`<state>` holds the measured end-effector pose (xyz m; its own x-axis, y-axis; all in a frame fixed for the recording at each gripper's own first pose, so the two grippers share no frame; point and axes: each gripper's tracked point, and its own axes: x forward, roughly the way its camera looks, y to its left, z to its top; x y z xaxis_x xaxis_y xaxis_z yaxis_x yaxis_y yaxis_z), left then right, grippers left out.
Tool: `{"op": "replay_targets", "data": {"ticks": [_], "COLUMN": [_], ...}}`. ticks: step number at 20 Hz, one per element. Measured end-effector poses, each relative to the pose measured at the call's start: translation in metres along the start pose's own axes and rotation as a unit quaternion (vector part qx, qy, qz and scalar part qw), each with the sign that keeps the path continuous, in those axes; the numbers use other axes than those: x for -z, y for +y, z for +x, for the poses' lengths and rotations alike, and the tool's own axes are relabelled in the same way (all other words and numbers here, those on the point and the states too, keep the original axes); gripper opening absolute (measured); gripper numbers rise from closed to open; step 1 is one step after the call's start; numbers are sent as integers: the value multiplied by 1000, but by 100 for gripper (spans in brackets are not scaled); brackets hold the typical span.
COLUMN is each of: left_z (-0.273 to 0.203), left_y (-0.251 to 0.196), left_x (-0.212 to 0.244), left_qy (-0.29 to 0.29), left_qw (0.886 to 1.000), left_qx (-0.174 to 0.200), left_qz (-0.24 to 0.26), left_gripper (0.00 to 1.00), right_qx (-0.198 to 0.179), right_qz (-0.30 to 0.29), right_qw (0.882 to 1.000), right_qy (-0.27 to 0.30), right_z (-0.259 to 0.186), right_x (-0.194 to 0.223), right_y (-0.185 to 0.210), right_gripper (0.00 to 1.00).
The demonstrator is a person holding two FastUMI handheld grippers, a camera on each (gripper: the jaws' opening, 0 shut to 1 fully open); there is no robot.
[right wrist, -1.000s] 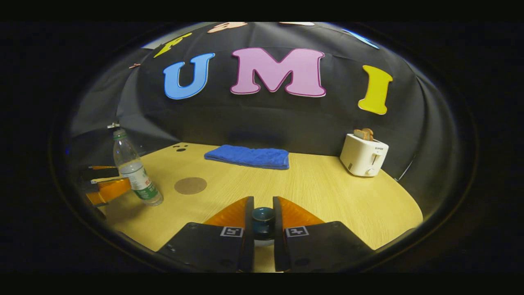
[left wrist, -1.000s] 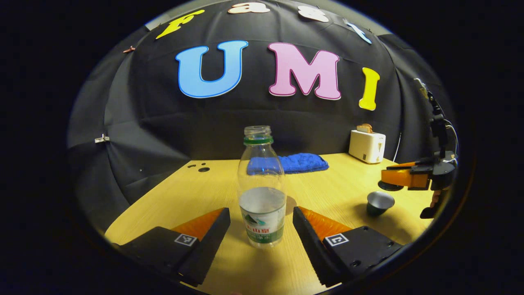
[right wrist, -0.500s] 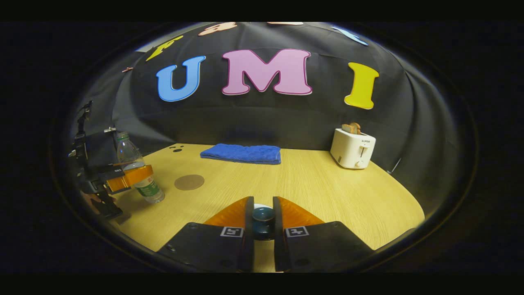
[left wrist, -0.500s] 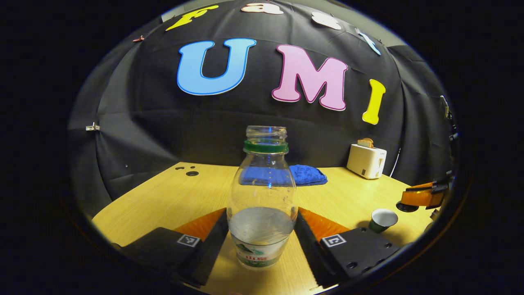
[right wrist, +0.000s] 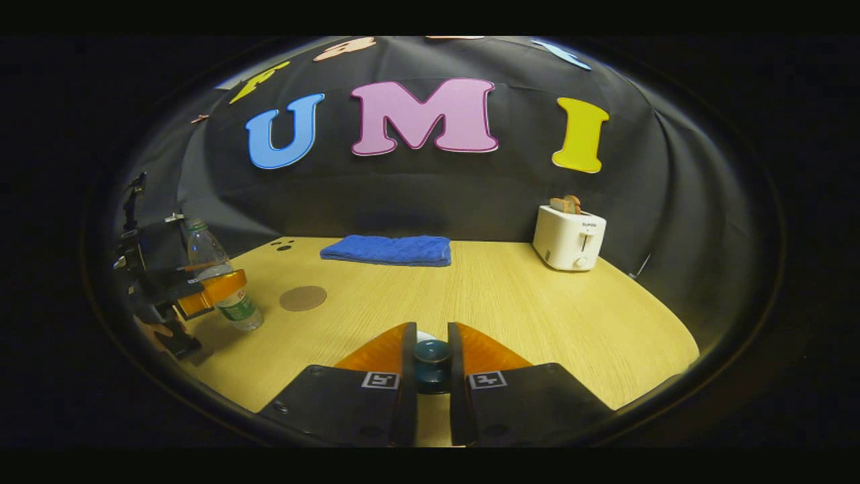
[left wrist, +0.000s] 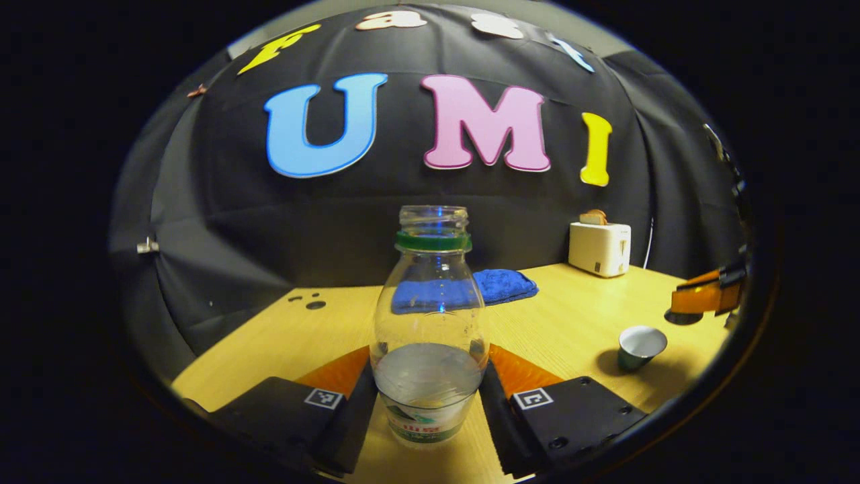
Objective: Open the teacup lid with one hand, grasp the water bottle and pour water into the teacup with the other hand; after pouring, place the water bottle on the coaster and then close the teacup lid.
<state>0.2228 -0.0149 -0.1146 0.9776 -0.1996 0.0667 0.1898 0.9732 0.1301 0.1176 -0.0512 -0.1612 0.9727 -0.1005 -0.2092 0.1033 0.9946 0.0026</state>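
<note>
Two views, itemised.

Left gripper view:
- Left gripper (left wrist: 428, 403), at 6 o'clock: jaws closed in on the water bottle (left wrist: 430, 323), one finger against each side of its lower body.
- Water bottle: clear plastic, uncapped, green neck ring, upright, partly filled; whether its base touches the wooden surface (left wrist: 282, 336) cannot be told.
- Teacup (left wrist: 640, 346), at 4 o'clock: uncovered, pale inside, standing on the surface well apart from the bottle.
- Right gripper (left wrist: 705, 299), at 3 o'clock: above and beyond the teacup, a dark round lid (left wrist: 682, 317) beneath its fingers.
- Blue towel (left wrist: 500, 286), folded, behind the bottle by the wall.
- White toaster (left wrist: 599, 247), at 2 o'clock, bread in its slot.

Right gripper view:
- Right gripper (right wrist: 432, 366), at 6 o'clock: jaws nearly together, clamped on the dark knob of the lid (right wrist: 432, 356), held off the surface.
- Left gripper (right wrist: 201, 292), at 9 o'clock, around the water bottle (right wrist: 218, 282).
- Round brown coaster (right wrist: 303, 298), just right of the bottle, bare.
- Blue towel (right wrist: 386, 249) at 12 o'clock.
- Toaster (right wrist: 568, 236) at 2 o'clock.
</note>
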Motion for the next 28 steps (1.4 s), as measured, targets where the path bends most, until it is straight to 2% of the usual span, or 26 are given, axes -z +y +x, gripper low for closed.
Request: {"op": "replay_targets", "data": {"ticks": [2, 3, 4, 5, 8, 9, 10, 12, 18, 20, 23, 26, 28], "left_z": [1, 2, 2, 3, 11, 13, 15, 21, 34, 38, 43, 42, 42], "left_y": [-10, -15, -19, -25, -42, -49, -53, -63, -97, -109, -127, -140, -142], "left_x": [-3, -6, -9, -12, -19, -17, -16, -18, -10, -7, 2, 14, 17], "left_qy": [3, 4, 3, 2, 2, 11, 14, 15, 20, 19, 9, 8, 4], "left_qw": [999, 999, 997, 995, 986, 983, 979, 968, 926, 904, 864, 839, 821], "left_qx": [9, 9, 10, 9, 12, 16, 17, 18, 40, 47, 65, 86, 87], "left_qz": [31, 50, 71, 98, 169, 184, 203, 251, 374, 425, 499, 538, 564], "left_gripper": [76, 77, 77, 77, 76, 76, 77, 76, 76, 76, 76, 76, 76], "right_qx": [0, 1, 1, 2, 8, 12, 16, 25, 55, 64, 73, 77, 77], "right_qz": [-3, -3, -1, 1, 7, 8, 11, 17, 34, 39, 50, 57, 59], "right_qw": [1000, 1000, 1000, 1000, 1000, 1000, 1000, 999, 998, 997, 996, 995, 995], "right_qy": [-3, -5, -6, -6, -9, -9, -10, -9, -1, 2, 3, 3, 4], "right_z": [-4, -7, -9, -10, -20, -22, -25, -29, -42, -45, -50, -52, -52], "right_x": [-3, -4, -5, -5, -6, -5, -5, -3, 11, 16, 22, 26, 29], "right_y": [-5, -9, -13, -18, -37, -46, -54, -72, -124, -137, -150, -156, -158], "right_gripper": [27, 23, 27, 22, 22, 27, 27, 27, 27, 27, 27, 27, 27]}}
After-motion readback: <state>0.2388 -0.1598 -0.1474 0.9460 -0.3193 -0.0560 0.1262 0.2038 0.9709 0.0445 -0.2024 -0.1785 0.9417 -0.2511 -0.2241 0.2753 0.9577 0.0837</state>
